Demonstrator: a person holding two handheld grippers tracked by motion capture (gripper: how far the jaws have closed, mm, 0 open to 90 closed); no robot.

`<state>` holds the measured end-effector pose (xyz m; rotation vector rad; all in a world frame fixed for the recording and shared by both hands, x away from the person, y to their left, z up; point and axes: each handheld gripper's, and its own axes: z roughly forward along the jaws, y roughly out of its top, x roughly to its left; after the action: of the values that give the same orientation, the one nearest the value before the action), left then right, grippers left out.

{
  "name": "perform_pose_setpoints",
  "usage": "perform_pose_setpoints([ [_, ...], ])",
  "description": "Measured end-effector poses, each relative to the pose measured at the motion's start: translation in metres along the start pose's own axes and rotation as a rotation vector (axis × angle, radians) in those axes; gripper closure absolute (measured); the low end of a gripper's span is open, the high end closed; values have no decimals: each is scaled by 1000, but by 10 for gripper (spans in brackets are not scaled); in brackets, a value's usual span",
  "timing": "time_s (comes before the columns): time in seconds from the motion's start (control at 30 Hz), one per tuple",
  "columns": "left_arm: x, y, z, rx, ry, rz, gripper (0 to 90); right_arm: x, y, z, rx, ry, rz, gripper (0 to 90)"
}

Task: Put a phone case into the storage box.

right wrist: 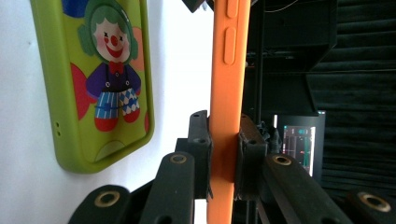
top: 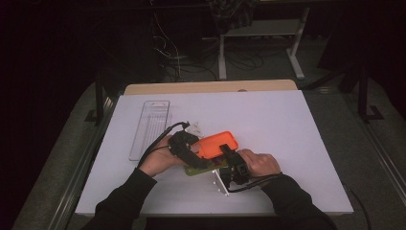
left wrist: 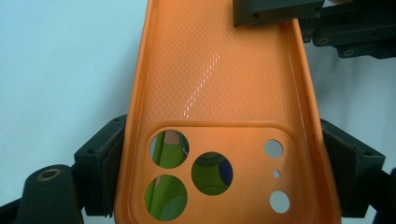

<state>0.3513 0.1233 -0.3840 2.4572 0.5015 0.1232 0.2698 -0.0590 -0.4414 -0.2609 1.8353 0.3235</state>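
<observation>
Orange phone case [top: 219,142], soft and glossy, held just above the white table [top: 287,124] between both tools, inner side up. Spanned across its width at the camera-cutout end by the left gripper [left wrist: 219,172], jaws wide apart with a pad pressed against each long edge. Pinched across its thin side wall at the other end by the right gripper [right wrist: 224,158], jaws drawn close, pads flat on either face of the wall below the raised side buttons. Seen through the lens cutouts in the left gripper view: green beneath. Lying flat on the table directly under the orange one, a green phone case [right wrist: 105,79] printed with a clown in blue striped trousers, partly covered in the high view. Farther left on the table, well apart, a clear plastic package [top: 151,129], long and flat.
</observation>
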Motion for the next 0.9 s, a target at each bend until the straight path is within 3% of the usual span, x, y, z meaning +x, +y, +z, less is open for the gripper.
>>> perform_pose_setpoints([
  [0.07, -2, -1, 1, -29, 22, 1, 141, 0, 0, -1, 2, -12, -6, 784],
  [0.1, -1, -1, -1, -19, 31, 23, 133, 0, 0, -1, 3, -16, -5, 785],
  [0.17, -1, 0, -1, -34, 21, 0, 77, -1, 0, -2, 2, -16, 2, 785],
  [0.27, 1, -2, -2, -35, 7, -4, 0, -2, -2, -2, 6, -17, 2, 785],
  [0.53, 5, -6, -11, -60, -3, -16, 0, -6, -13, -1, 27, -11, 50, 784],
  [0.63, 8, -10, -12, -63, 8, -12, 0, -9, -18, -2, 39, 22, 66, 784],
  [0.7, 9, -11, -13, -61, 10, -22, 0, -9, -20, -2, 39, 33, 97, 784],
  [0.8, 10, -12, -12, -56, 11, -27, 0, -11, -23, -2, 51, 77, 197, 784],
  [0.83, 10, -12, -12, -54, 10, -27, 0, -13, -25, -2, 50, 71, 206, 784],
  [0.87, 10, -13, -12, -56, 10, -27, 0, -14, -27, -3, 49, 108, 251, 784],
  [0.9, 10, -13, -13, -58, 11, -26, 0, -17, -28, -2, 35, 97, 259, 784],
])
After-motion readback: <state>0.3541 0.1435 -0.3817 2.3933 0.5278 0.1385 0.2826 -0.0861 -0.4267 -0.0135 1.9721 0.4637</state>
